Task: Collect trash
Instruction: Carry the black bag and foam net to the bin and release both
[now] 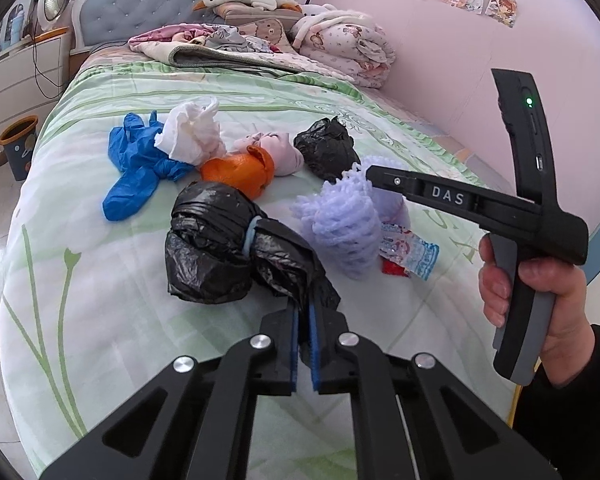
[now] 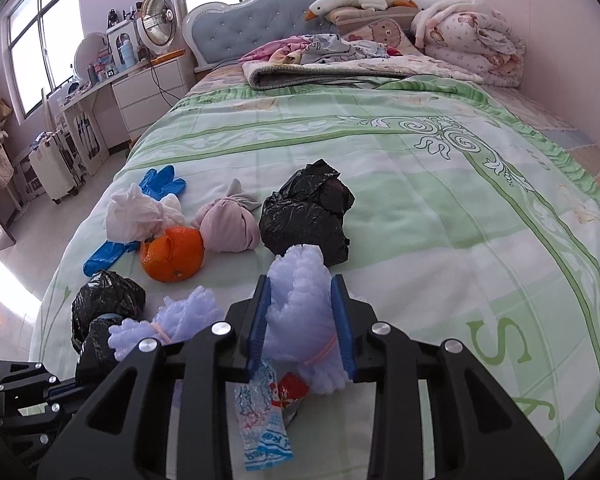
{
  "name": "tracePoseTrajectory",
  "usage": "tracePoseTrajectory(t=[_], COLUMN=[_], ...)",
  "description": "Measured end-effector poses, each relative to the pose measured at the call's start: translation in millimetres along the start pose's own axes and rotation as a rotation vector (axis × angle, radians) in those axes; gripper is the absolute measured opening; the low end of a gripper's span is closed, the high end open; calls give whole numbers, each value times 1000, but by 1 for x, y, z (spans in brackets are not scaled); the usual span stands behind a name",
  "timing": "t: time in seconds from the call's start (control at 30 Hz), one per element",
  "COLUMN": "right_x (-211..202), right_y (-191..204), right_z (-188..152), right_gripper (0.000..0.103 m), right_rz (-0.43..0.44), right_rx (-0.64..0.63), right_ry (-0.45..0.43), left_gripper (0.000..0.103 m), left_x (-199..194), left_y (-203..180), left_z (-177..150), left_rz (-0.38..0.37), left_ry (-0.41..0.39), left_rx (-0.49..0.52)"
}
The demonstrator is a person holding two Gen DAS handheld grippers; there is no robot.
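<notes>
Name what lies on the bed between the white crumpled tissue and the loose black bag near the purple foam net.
An orange peel and a knotted pink cloth bundle lie between the tissue and the black bag, clearest in the right wrist view.

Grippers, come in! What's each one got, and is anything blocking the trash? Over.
Left gripper shut on black bag roll. Right gripper fingers pressing purple foam net. Snack wrapper lies under right gripper. Nothing blocking.
</notes>
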State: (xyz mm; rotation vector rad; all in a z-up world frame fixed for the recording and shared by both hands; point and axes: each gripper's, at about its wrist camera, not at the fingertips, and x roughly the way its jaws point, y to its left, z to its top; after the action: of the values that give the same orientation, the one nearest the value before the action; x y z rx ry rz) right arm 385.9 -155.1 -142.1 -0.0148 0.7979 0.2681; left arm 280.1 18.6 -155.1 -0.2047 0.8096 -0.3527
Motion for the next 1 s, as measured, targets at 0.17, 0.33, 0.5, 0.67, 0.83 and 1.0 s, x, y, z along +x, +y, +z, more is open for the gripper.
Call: tracePoseTrajectory(t=[0.17, 0.33, 0.5, 0.67, 0.83, 1.0], right_x=[-17, -41, -65, -93, -122, -144], right_y=[-6, -13, -24, -46, -62, -67], right_z=[-14, -32, -49, -60, -58, -55], right_gripper=[29, 29, 29, 29, 29, 29], right_rz=[24, 33, 18, -4, -10, -17], right_rx=[15, 19, 30, 65, 105, 113], right_ry=[10, 10, 11, -20, -75, -113], left_gripper=[4, 4, 4, 4, 4, 4], left_x=[-11, -19, -29, -42, -56, -69], left_y=[-4, -8, -18, -30, -41, -51], left_z=[-1, -3, -8, -9, -10, -11], left_rz=[-3, -4, -4, -2, -1, 2], left_ry=[-6, -7, -15, -30, -49, -70], left_rx=[14, 25, 55, 84, 102, 123])
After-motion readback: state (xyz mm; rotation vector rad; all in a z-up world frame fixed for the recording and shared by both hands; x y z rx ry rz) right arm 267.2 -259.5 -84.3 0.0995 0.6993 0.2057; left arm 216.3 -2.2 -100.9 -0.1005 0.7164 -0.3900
